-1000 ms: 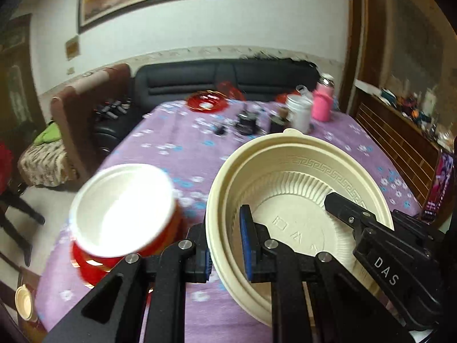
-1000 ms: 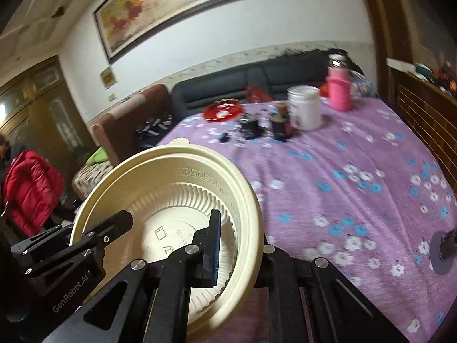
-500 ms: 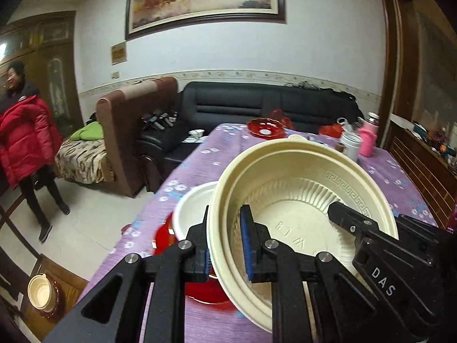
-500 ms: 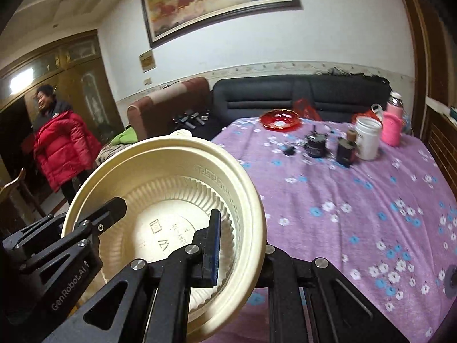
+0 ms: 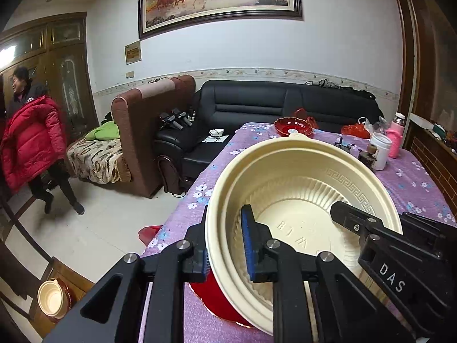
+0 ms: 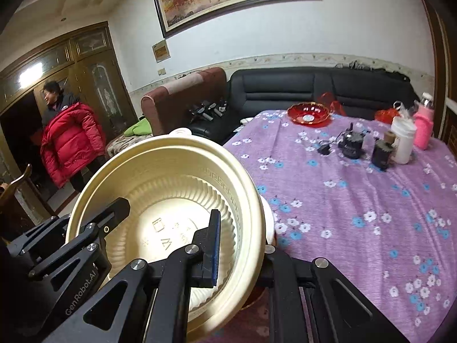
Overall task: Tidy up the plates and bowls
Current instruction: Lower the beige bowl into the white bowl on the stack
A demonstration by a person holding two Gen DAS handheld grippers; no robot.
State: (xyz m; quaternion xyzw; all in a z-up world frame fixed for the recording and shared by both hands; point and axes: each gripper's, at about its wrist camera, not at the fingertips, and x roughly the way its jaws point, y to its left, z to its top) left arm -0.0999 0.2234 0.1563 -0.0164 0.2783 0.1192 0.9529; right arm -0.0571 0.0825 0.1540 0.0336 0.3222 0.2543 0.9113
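Observation:
A large cream plastic bowl (image 5: pixel 300 188) is held in the air by both grippers, tilted toward me. My left gripper (image 5: pixel 225 251) is shut on its left rim. My right gripper (image 6: pixel 242 245) is shut on its right rim, and the bowl fills the left of the right wrist view (image 6: pixel 171 200). Under the bowl a red dish (image 5: pixel 211 300) sits on the purple flowered tablecloth (image 6: pixel 357 200); a white rim (image 6: pixel 270 220) shows just behind the bowl. A red glass plate (image 6: pixel 308 113) lies at the table's far end.
Cups, a white jar (image 6: pixel 402 138) and a pink bottle (image 6: pixel 422 127) stand at the far right of the table. A black sofa (image 5: pixel 271 103) and a brown armchair (image 5: pixel 148 131) are behind. A person in a red coat (image 5: pixel 25 143) stands at the left. A small bowl (image 5: pixel 51 300) sits low left.
Both grippers have lifted the cream bowl higher and tipped the view up and left. The white-and-red bowl stack is now hidden beneath the cream bowl.

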